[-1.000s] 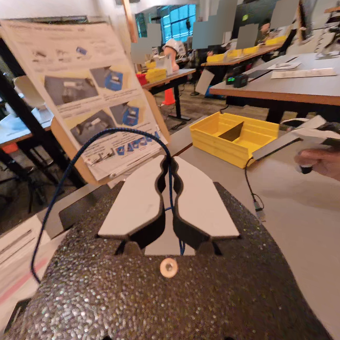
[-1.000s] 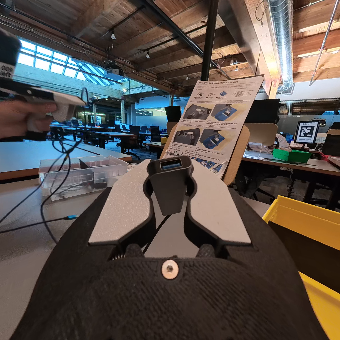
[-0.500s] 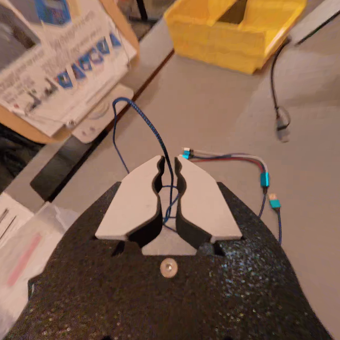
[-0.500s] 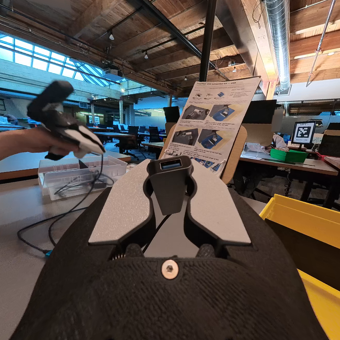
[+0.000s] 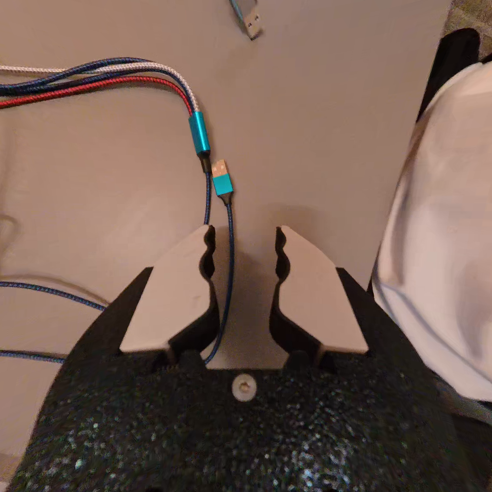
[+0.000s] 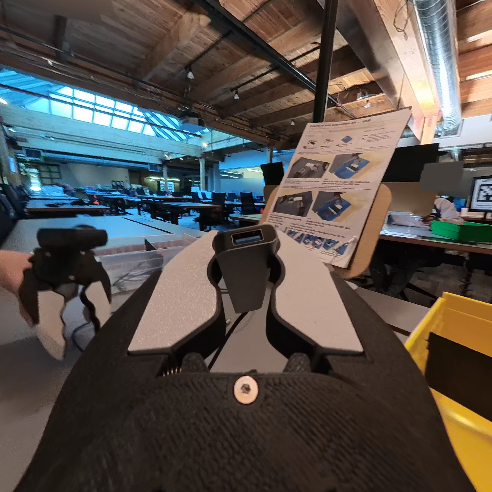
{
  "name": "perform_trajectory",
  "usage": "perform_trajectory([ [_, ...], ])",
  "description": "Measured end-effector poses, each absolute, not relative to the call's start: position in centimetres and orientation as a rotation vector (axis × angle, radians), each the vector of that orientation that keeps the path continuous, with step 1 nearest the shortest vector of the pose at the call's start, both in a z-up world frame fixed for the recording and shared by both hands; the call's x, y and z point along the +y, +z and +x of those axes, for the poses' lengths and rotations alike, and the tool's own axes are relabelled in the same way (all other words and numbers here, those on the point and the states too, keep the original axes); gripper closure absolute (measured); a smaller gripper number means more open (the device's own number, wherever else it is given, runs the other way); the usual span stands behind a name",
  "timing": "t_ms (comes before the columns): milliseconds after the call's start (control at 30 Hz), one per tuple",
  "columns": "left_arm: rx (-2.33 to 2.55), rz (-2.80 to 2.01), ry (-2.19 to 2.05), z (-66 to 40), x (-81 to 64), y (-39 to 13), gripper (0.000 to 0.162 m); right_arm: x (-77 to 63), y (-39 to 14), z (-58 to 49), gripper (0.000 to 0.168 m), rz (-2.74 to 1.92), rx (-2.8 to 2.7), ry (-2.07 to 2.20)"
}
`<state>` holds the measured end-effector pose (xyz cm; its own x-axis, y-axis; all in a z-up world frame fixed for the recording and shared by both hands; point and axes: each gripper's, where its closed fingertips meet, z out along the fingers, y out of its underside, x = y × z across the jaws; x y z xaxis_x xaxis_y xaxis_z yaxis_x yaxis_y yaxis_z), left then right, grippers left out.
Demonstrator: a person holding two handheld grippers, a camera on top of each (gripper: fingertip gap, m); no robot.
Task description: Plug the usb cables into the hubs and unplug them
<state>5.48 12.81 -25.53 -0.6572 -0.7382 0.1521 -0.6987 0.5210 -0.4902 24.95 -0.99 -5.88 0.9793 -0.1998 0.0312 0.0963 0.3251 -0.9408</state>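
My left gripper (image 5: 243,230) is open and points down at the grey table (image 5: 306,133). A blue braided cable (image 5: 231,253) runs loose between its fingers, close to the left one. The cable ends in a teal USB plug (image 5: 223,181) lying just ahead of the fingertips, beside a teal splitter sleeve (image 5: 199,135) that joins red, white and blue braided cables (image 5: 106,80). My right gripper (image 6: 245,239) is shut on a dark grey USB hub (image 6: 246,271), held above the table with its blue port facing forward. The left gripper also shows in the right wrist view (image 6: 64,292), low at the left.
Another USB plug (image 5: 251,25) lies on the table at the far edge. White fabric (image 5: 439,239) fills the right side. A yellow bin (image 6: 452,372) is at the right, a clear tray (image 6: 138,261) behind the left gripper, and an instruction sheet on a board (image 6: 338,197) stands ahead. The gap from one gripper's tips to the other's is roughly 30 centimeters. My right tips are about 30 centimeters from the teal USB plug (image 5: 223,181), my left tips only 4 centimeters.
My left gripper has tipped down toward the table and opened, letting go of the blue cable. My right gripper still holds the hub and has barely moved.
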Motion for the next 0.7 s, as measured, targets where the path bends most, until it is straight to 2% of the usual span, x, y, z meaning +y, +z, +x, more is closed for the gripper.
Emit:
perform_trajectory([
  [67, 2.546, -1.28, -0.894, 7.1, 11.7, -25.5, 0.12, -0.8, -5.8, 24.4, 0.134, -1.201, 0.085, -0.129],
  [133, 2.327, -1.336, -1.123, 10.0, 9.7, -23.3, 0.12, -0.6, -5.8, 23.9, 0.134, -1.191, 0.08, -0.077],
  [200, 2.149, -1.414, -1.313, 12.7, 7.9, -21.5, 0.107, -0.5, -5.8, 23.5, 0.134, -1.19, 0.071, -0.044],
  [300, 2.011, -1.377, -1.205, 17.1, 7.5, -20.9, 0.09, -0.2, -5.8, 22.4, 0.134, -1.186, 0.053, 0.036],
  [367, 1.964, -1.289, -1.17, 19.8, 6.5, -19.8, 0.089, 0.1, -6.1, 21.5, 0.134, -1.207, 0.031, 0.073],
  [433, 2.025, -1.175, -1.247, 21.2, 3.9, -18.6, 0.079, 0.4, -6.4, 20.4, 0.134, -1.236, 0.002, 0.098],
  [467, 2.076, -1.101, -1.283, 21.5, 2.7, -18.2, 0.08, 0.5, -6.6, 19.8, 0.134, -1.252, -0.013, 0.109],
  [533, 2.18, -0.941, -1.338, 21.2, 0.9, -17.8, 0.126, 0.4, -6.9, 19.1, 0.134, -1.274, -0.029, 0.105],
  [700, 2.261, -0.696, -1.159, 21.2, 2.8, -16.8, 0.13, 0.0, -8.8, 19.2, 0.134, -1.423, -0.078, 0.07],
])
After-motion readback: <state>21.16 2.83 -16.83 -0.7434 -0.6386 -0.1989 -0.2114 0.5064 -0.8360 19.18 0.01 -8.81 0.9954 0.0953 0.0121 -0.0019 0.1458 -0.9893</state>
